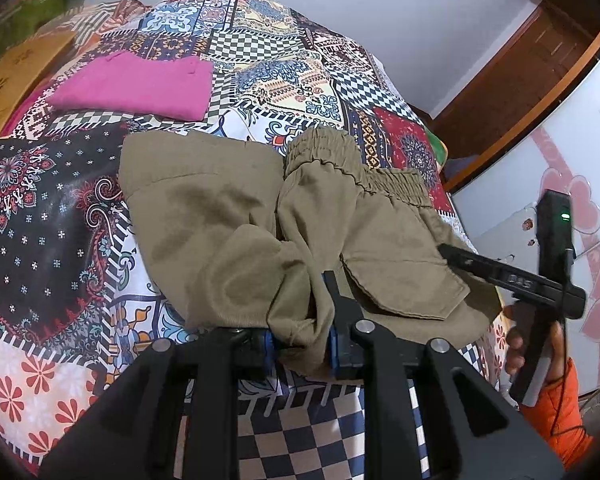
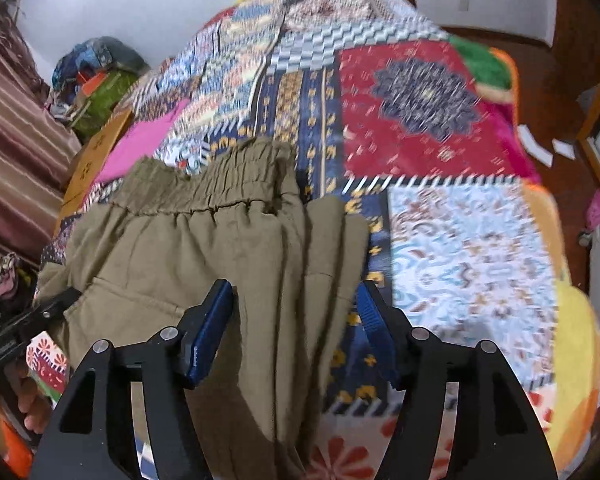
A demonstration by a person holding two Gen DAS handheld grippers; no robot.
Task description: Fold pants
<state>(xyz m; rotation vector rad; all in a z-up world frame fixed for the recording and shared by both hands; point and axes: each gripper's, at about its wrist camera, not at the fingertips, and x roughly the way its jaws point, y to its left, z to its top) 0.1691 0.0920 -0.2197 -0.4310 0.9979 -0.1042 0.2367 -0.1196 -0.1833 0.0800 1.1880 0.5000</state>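
pants (image 1: 228,216) on bedspread (image 1: 52,200), folded garment (image 1: 136,88) behind

Olive-khaki pants (image 1: 228,216) lie on a patchwork bedspread (image 1: 284,80) of checks, paisley, mandalas and red flowers. A magenta-pink garment (image 1: 140,88) is plain. The black tongs (image 1: 304,344) carry blue pads (image 2: 208,328). A sleeve (image 1: 560,408) is orange.

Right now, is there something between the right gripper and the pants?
Nothing visible. The right gripper stands open with the khaki pants already between its fingers; the left gripper is shut on a bunched fold.
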